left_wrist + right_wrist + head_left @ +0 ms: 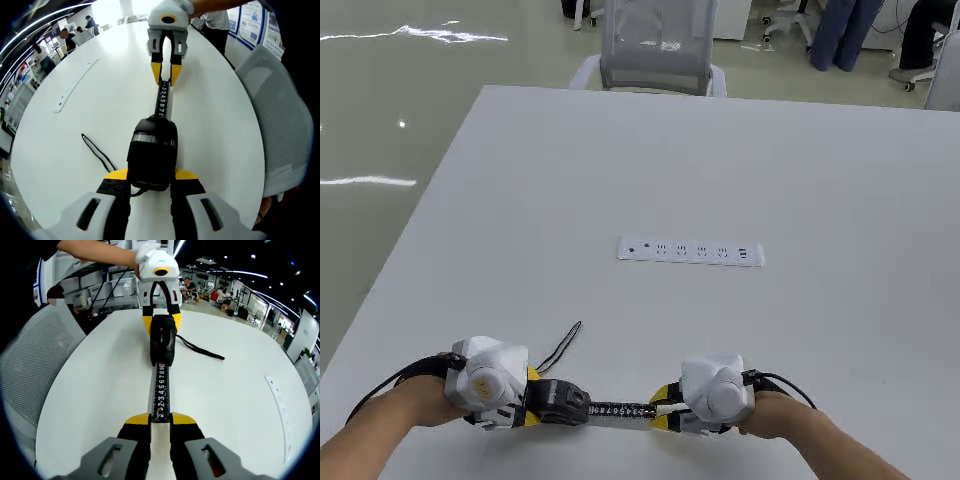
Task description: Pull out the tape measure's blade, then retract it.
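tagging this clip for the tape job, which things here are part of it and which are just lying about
In the job: tape measure, clamped in the left gripper; its blade, pinched by the right gripper.
Lying about: power strip on the table; chair beyond its far edge.

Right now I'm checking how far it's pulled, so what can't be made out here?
- Tip of the blade: right gripper view, hidden between the jaws of the right gripper.
- Rear of the tape measure case: left gripper view, covered by the left gripper.
- Numbers on the blade: head view, too small.
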